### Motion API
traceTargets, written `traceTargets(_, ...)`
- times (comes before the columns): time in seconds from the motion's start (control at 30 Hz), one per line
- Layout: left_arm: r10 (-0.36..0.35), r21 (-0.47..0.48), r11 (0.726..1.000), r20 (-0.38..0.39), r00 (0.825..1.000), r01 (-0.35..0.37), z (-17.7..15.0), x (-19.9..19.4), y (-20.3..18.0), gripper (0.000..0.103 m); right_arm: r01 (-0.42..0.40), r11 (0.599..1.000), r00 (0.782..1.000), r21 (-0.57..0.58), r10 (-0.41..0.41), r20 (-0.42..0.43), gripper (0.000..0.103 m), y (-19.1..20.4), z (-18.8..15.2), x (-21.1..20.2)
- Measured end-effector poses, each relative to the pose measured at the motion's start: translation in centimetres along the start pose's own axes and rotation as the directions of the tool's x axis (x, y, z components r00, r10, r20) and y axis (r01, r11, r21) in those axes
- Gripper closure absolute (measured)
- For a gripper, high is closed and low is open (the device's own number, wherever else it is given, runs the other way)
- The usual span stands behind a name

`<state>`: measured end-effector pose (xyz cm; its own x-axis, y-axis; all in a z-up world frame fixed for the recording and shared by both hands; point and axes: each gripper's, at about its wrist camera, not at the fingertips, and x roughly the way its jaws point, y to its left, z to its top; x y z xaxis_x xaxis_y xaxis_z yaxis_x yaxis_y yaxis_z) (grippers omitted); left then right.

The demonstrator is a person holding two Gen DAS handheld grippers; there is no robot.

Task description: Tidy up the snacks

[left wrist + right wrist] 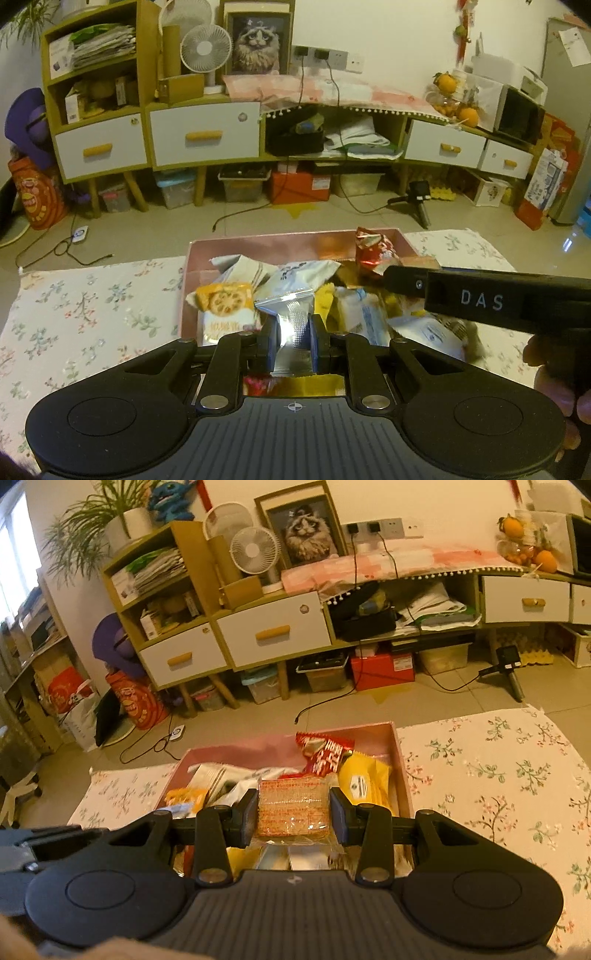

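A pink box [258, 245] full of snack packets stands on a flowered cloth; it also shows in the right wrist view [400, 760]. My left gripper [293, 334] is shut on a silver foil packet [291, 314] above the box's near side. My right gripper [293, 812] is shut on a clear packet with an orange-brown snack [293, 808] over the box. The right gripper's black body [480, 299] reaches across the box's right side in the left wrist view. A biscuit packet [225, 306], a red packet [325, 753] and a yellow packet [364, 782] lie in the box.
The flowered cloth [498, 775] spreads to both sides of the box. Beyond it is tiled floor [166, 236] with cables, a small tripod camera [419, 199], and a long low cabinet [207, 133] with drawers along the wall.
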<state>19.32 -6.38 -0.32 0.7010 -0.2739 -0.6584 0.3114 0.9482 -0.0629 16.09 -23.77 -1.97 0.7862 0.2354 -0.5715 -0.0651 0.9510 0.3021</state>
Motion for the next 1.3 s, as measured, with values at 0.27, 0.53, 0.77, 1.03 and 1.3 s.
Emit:
traceTargets(0.27,0.043,0.005,0.999,-0.002,0.999,-0.043,0.8,2.3,-0.1,0.088,0.010,1.000,1.000,-0.001,-0.010,-0.015,0.066,0.2,0.7,1.5)
traceTargets(0.53,0.059,0.003,0.998,0.004,0.998,-0.059,1.3,3.4,0.3,0.085,0.006,1.000,1.000,0.000,-0.006,-0.019,0.064,0.4,1.0,2.2)
traceTargets(0.77,0.047,0.012,0.999,0.024,0.999,-0.047,0.9,3.2,0.1,0.033,-0.014,0.999,1.000,0.034,0.014,-0.006,0.047,0.1,1.4,1.9)
traceTargets(1.03,0.044,0.019,0.999,0.039,0.998,-0.045,0.9,1.1,-0.6,0.020,-0.003,1.000,1.000,-0.006,0.004,0.016,0.029,0.5,1.4,-0.5)
traceTargets(1.3,0.059,-0.018,0.998,0.034,0.998,-0.058,0.2,-2.3,-0.3,0.014,0.026,1.000,0.999,-0.016,-0.026,0.031,0.020,0.5,1.2,-3.6)
